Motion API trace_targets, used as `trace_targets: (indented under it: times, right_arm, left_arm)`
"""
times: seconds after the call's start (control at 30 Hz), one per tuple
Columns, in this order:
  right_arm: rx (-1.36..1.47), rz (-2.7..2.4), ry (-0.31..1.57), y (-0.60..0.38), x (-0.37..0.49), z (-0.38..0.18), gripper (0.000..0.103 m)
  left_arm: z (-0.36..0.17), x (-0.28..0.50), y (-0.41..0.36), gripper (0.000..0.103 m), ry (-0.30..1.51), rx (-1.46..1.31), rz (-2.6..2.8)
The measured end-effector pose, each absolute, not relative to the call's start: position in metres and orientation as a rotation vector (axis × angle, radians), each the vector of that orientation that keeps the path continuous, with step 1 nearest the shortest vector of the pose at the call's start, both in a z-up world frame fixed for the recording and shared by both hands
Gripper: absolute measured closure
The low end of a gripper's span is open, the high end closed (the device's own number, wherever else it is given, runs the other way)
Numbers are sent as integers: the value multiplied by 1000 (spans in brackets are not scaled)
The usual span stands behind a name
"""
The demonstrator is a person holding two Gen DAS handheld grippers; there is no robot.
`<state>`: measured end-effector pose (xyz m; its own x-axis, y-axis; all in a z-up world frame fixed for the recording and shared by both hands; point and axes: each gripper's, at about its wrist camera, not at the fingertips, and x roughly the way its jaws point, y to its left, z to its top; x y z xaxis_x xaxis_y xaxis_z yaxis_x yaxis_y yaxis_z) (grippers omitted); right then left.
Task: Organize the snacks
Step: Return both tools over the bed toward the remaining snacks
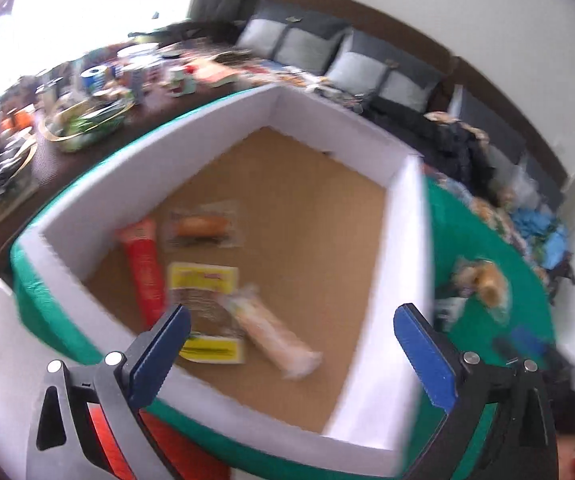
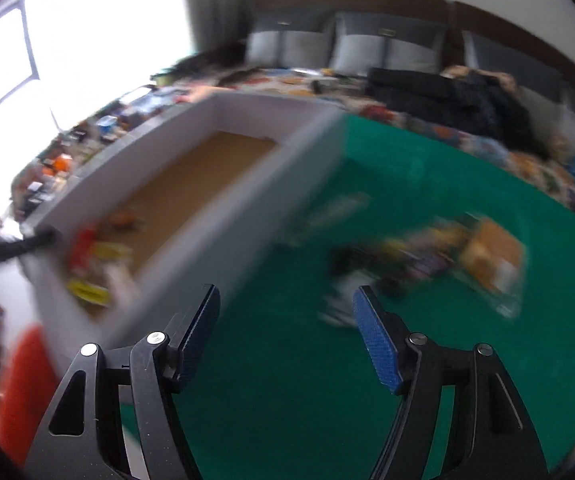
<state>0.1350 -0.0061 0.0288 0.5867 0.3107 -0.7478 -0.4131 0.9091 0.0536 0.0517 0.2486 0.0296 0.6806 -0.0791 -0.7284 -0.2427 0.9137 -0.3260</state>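
Four snack packets down on the brown floor of the white box (image 1: 223, 132): red stick pack (image 1: 143, 268), clear-wrapped bun (image 1: 203, 227), yellow-labelled packet (image 1: 203, 300), pale bread roll (image 1: 275, 336) touching it. Left gripper (image 1: 291, 320) over the near wall, jaws spread wide, nothing between them. Right gripper (image 2: 285, 312) above green cloth (image 2: 287, 380), jaws apart, empty. Blurred pile of loose snacks (image 2: 447, 256) on the cloth, right of the box.
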Motion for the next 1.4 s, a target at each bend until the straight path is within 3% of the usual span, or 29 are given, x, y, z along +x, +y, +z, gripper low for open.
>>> trace_targets:
  times: [0.3, 0.57, 0.8, 1.4]
  right_arm:
    - [-109, -16, 929, -205, 111, -64, 31]
    - [9, -126, 905, -274, 108, -78, 26]
    - [80, -121, 919, -280, 103, -78, 20]
    - [65, -134, 919, -278, 100, -78, 19]
  left_arm:
    - [54, 62, 72, 2, 845, -175, -293]
    - [-40, 89, -37, 2, 1002, 64, -362]
    - [-86, 116, -45, 2, 1049, 97, -272]
    - [-96, 115, -38, 0, 948, 119, -264]
